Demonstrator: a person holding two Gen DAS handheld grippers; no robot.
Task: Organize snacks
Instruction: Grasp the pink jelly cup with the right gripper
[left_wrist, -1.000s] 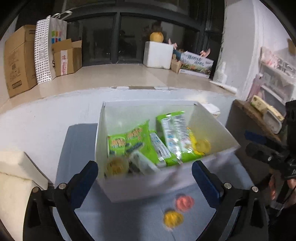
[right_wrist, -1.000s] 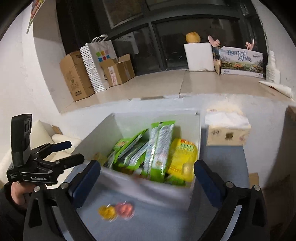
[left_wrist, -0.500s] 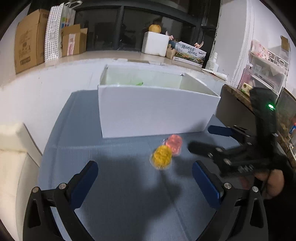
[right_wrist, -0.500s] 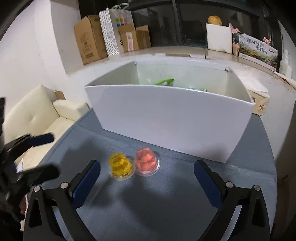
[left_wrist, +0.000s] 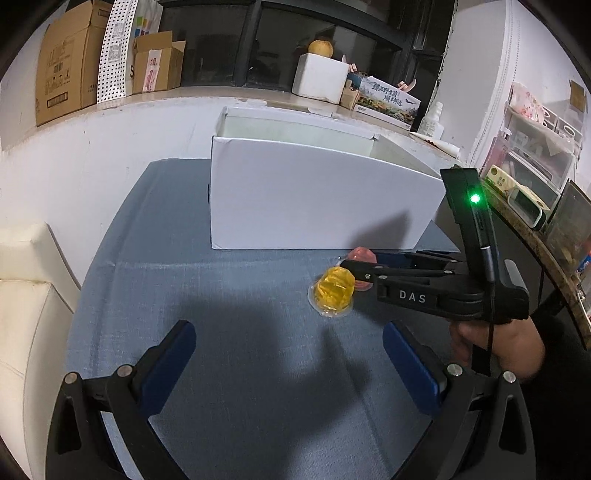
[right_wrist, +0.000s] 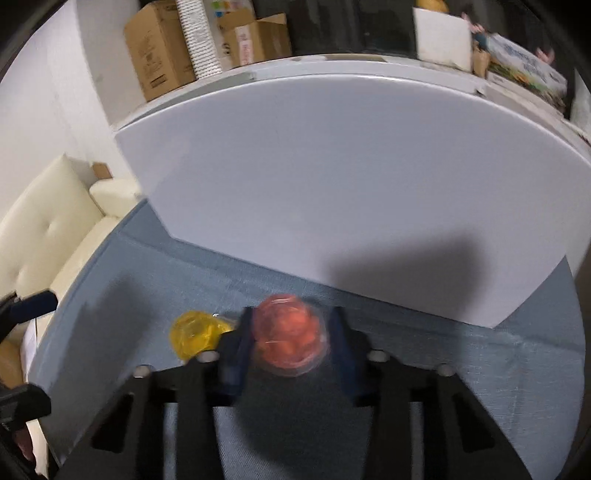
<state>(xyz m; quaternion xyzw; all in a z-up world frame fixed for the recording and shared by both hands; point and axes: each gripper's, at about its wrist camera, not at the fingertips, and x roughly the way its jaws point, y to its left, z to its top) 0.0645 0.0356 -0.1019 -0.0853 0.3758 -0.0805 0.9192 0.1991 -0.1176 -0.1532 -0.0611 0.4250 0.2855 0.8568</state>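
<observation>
A pink jelly cup (right_wrist: 290, 338) sits on the blue-grey table between the fingers of my right gripper (right_wrist: 291, 332), which have closed in around it; in the left wrist view only its edge (left_wrist: 360, 254) shows behind the right gripper (left_wrist: 354, 264). A yellow jelly cup (left_wrist: 332, 291) stands just left of it, also in the right wrist view (right_wrist: 195, 334). The white box (left_wrist: 314, 195) stands right behind both cups; its contents are hidden. My left gripper (left_wrist: 288, 350) is open and empty, held back over the table's near part.
A cream sofa (right_wrist: 48, 236) lies left of the table. Cardboard boxes (left_wrist: 62, 62) and a white foam box (left_wrist: 319, 77) stand on the ledge behind. A shelf with clutter (left_wrist: 532, 177) is at the right.
Both grippers came down from above the box to table level. My right gripper moved forward onto the pink cup and its fingers narrowed around it. The left gripper stayed open.
</observation>
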